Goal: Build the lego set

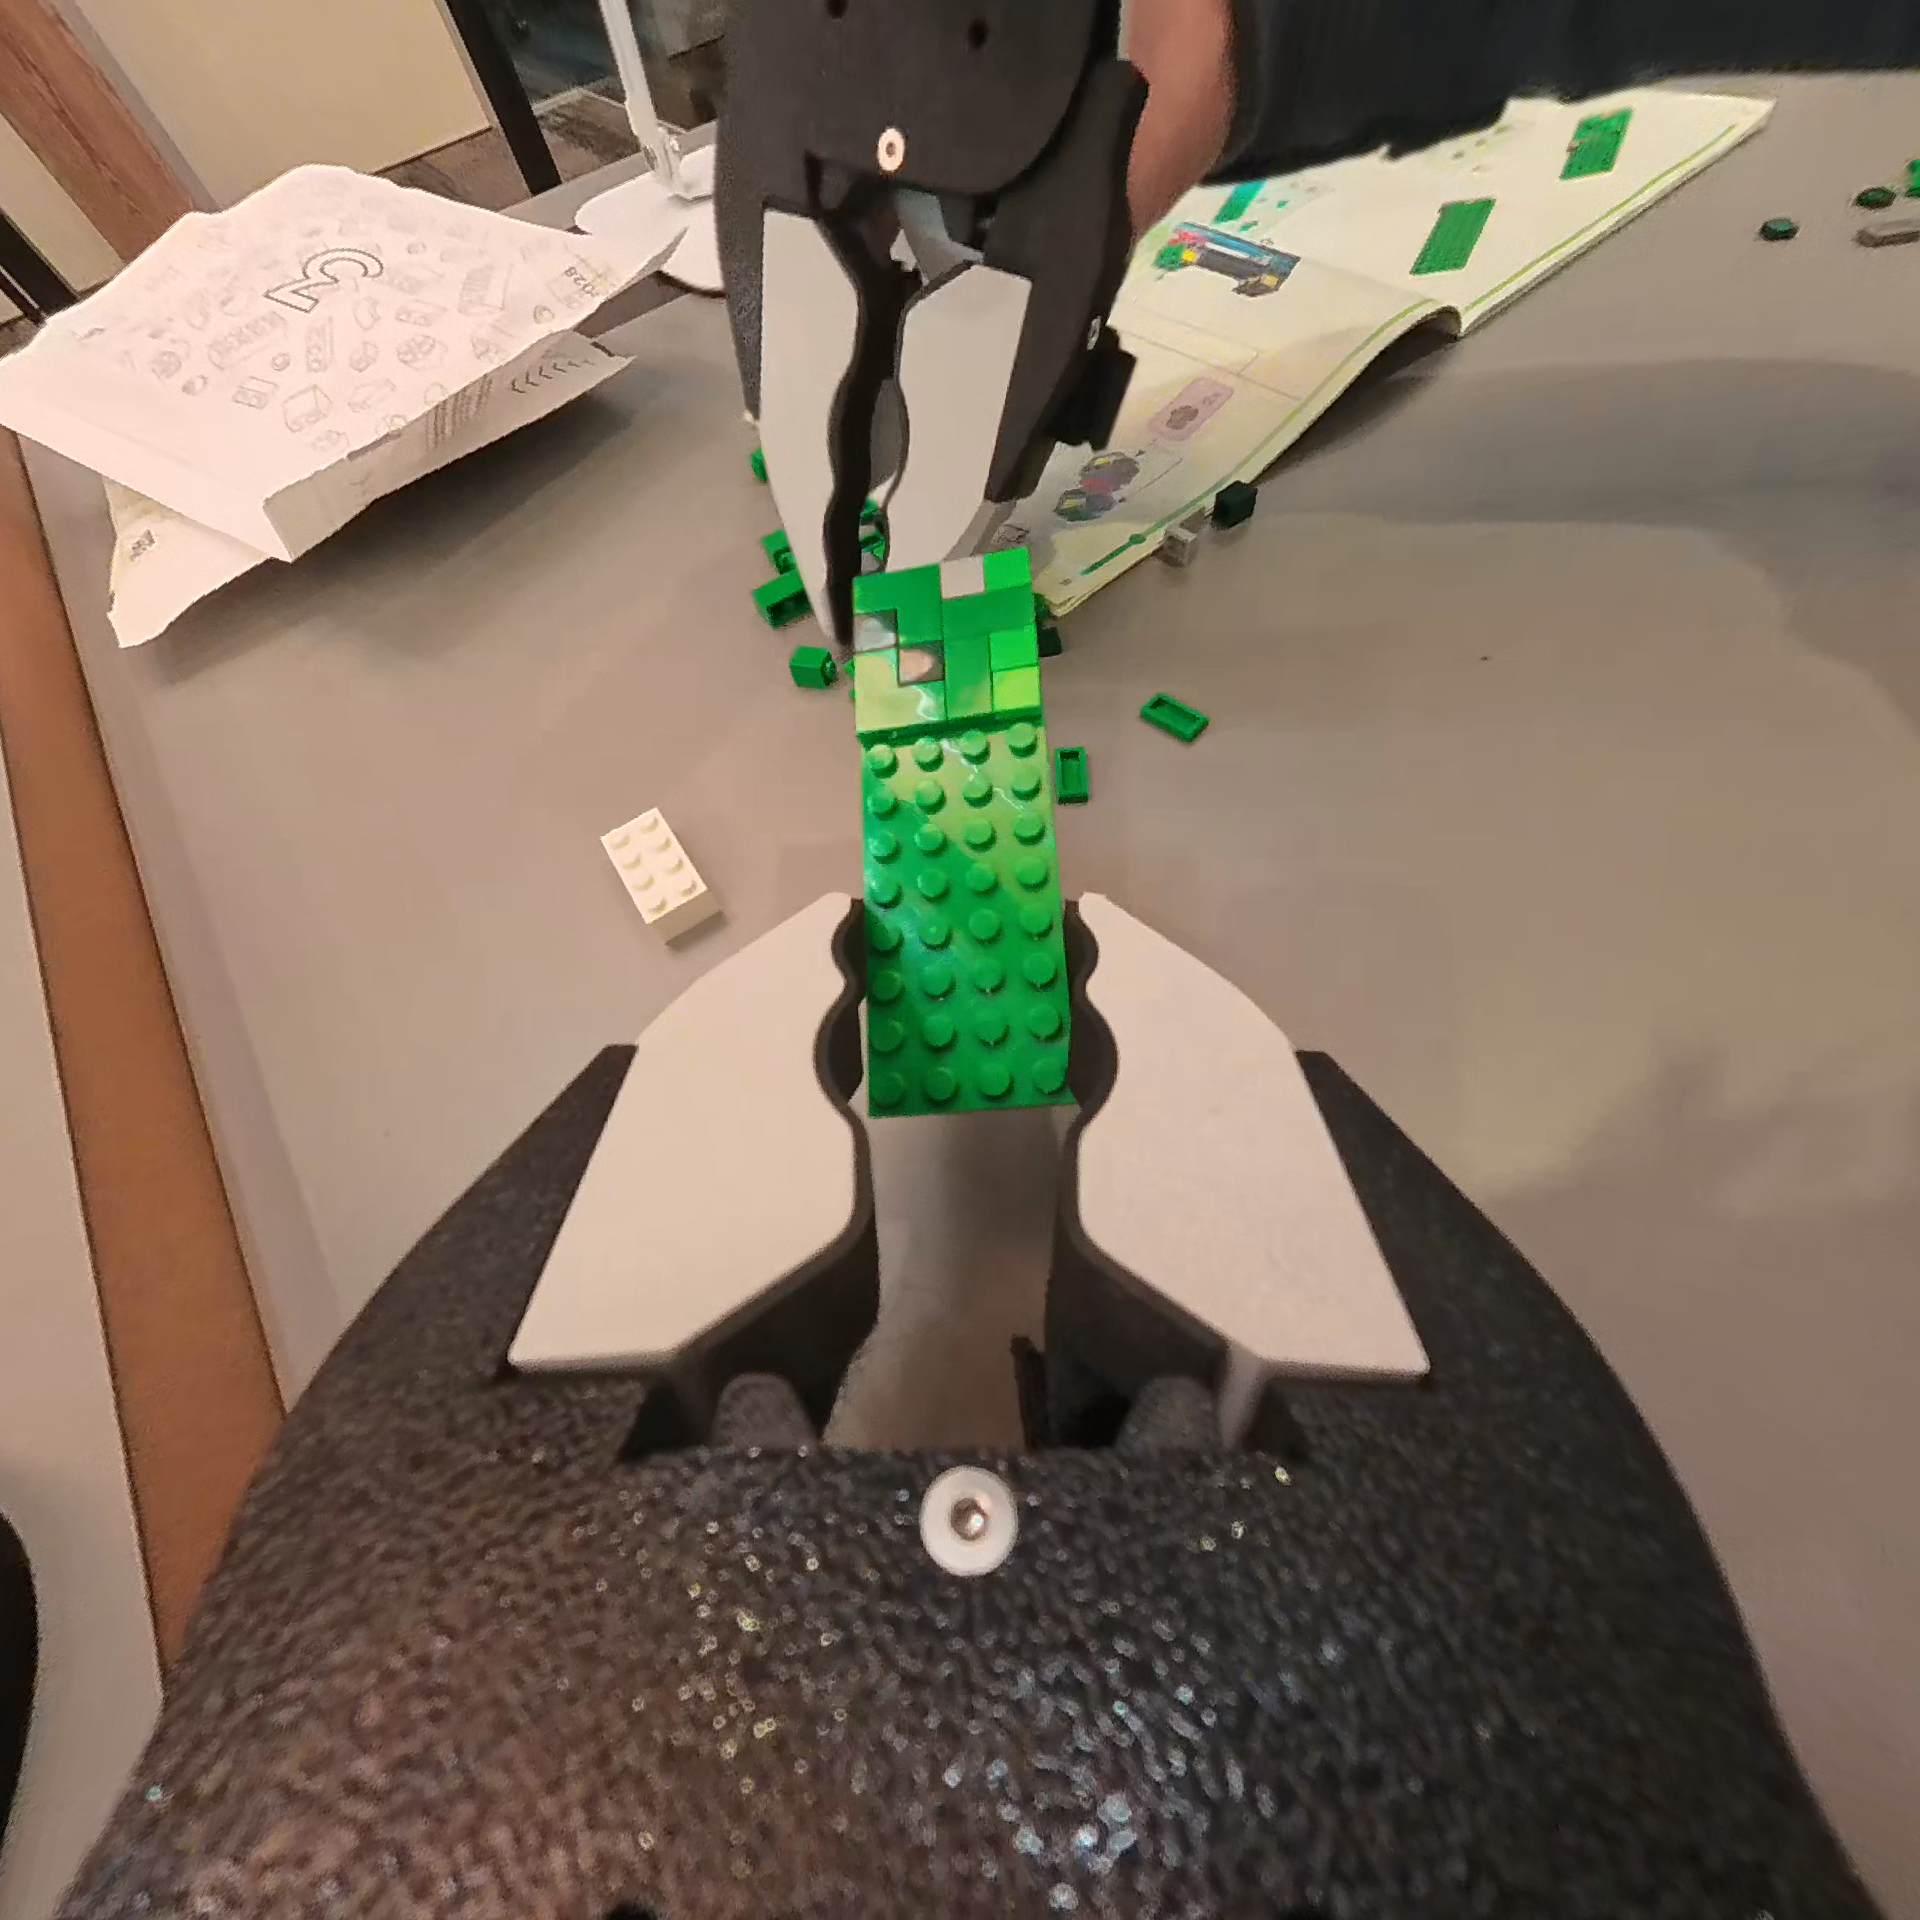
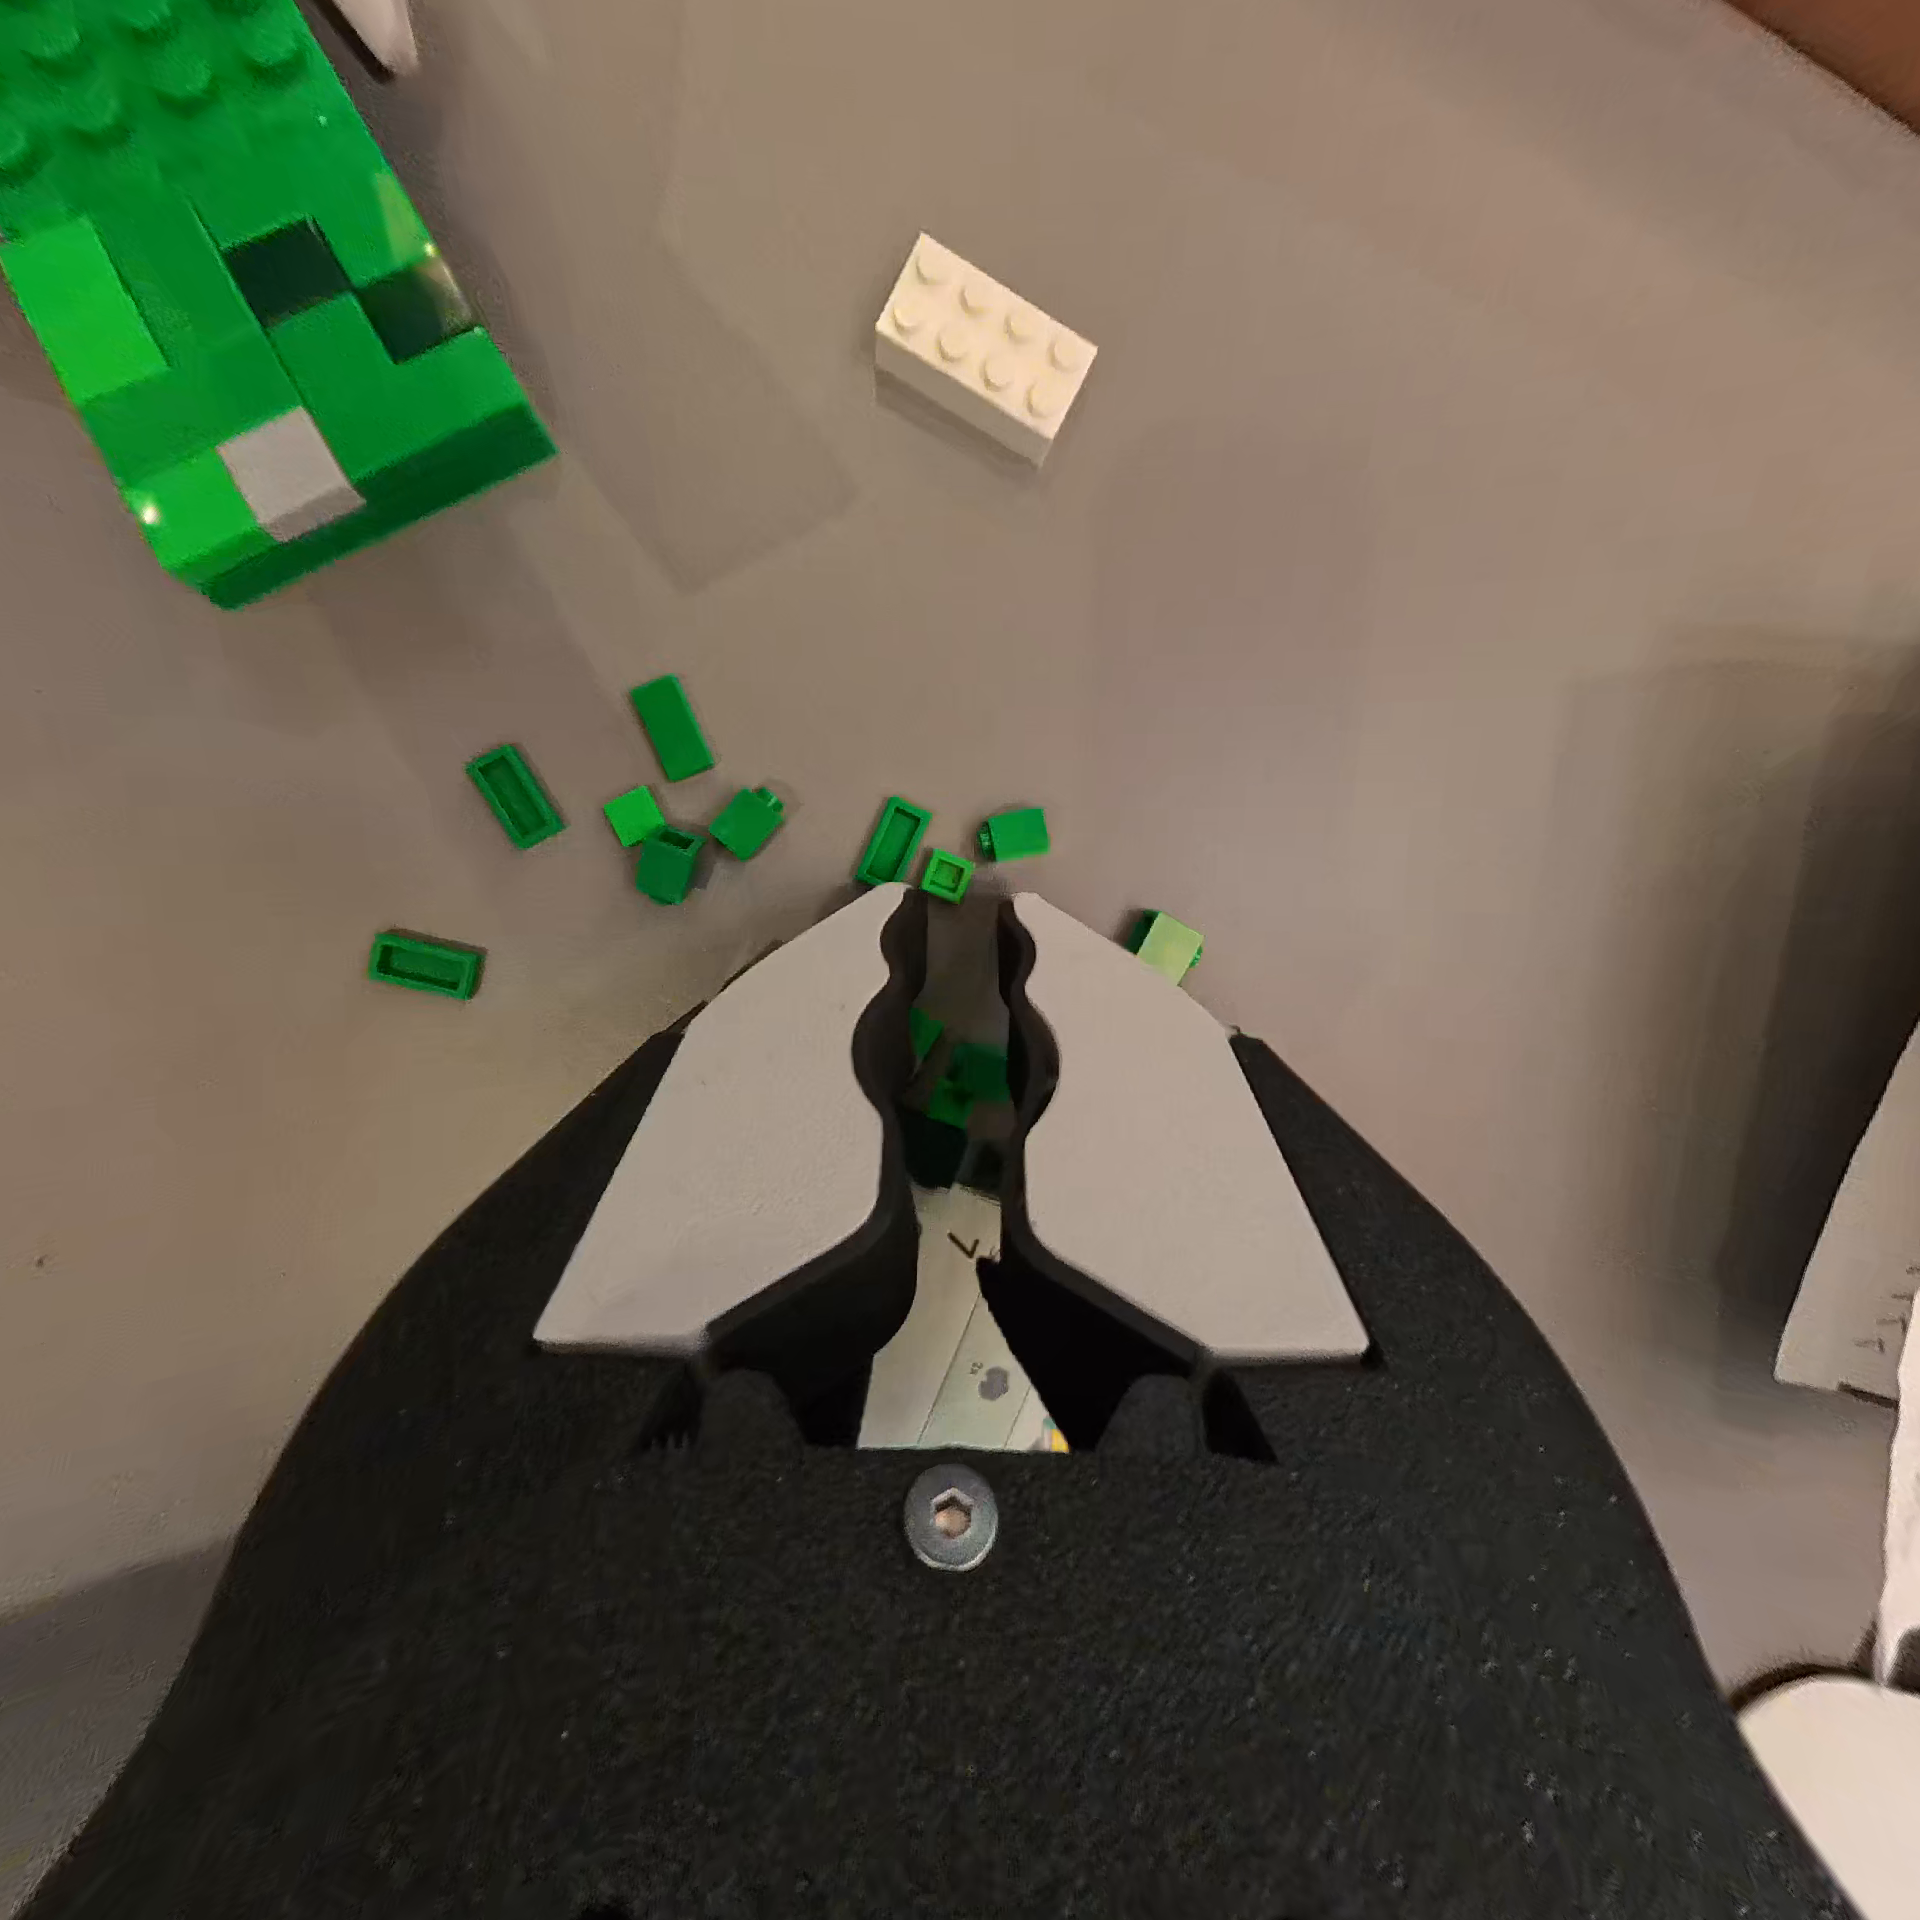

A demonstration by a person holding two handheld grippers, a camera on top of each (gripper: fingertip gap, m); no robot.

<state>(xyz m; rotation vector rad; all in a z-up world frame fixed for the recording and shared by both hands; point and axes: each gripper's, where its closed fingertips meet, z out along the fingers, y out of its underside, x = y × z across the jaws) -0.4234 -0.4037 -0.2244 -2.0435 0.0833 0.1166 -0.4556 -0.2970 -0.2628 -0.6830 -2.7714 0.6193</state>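
A long green studded plate (image 1: 961, 935) lies on the grey table, its far end covered with smooth green, dark and grey tiles (image 1: 945, 644). My left gripper (image 1: 966, 920) is shut on the plate's near end, with a finger against each long side. My right gripper (image 1: 878, 582) points down at the far left corner of the tiled end. In the right wrist view the right gripper (image 2: 961, 899) has its jaws a narrow gap apart and empty, over several loose small green pieces (image 2: 675, 831). One small green piece (image 2: 948, 871) lies just past its tips. The tiled end shows at upper left (image 2: 208, 343).
A white 2x4 brick (image 1: 662, 873) (image 2: 987, 343) lies left of the plate. An open instruction booklet (image 1: 1351, 260) is at the back right, and a torn white paper bag (image 1: 291, 353) at the back left. The table's wooden edge (image 1: 94, 831) runs along the left. Spacing between my two grippers at the tips: around 12 centimeters. About 7 centimeters separates my left fingertips from the white 2x4 brick (image 1: 662, 873). It is also in sight in the right wrist view (image 2: 960, 324).
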